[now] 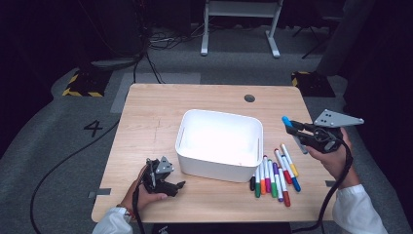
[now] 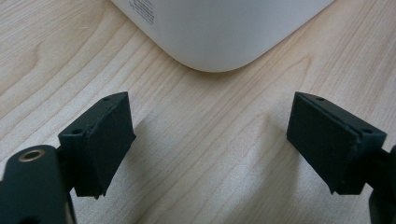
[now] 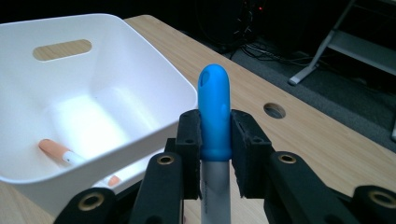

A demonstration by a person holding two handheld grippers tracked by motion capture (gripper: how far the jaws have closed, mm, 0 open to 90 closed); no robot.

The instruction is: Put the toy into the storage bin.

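Dark floor and cable runs frame my pale wooden table (image 1: 146, 117), where the white bin (image 1: 195, 161) sits mid-surface so both hands can reach it. My right gripper (image 1: 296, 130) clamps a blue-capped marker (image 3: 214, 116) at its cap end, held up beside the bin's right rim, I judge for dropping in with the orange marker (image 3: 56, 151) already lying inside. The remaining markers (image 1: 273, 175) lie in a loose fan just right of the bin. My left gripper (image 2: 210, 140) rests near the bin's front corner, jaws wide apart with nothing between them. Glare washes out the bin's floor in the high view, and the held marker's barrel is cut off behind my jaws.
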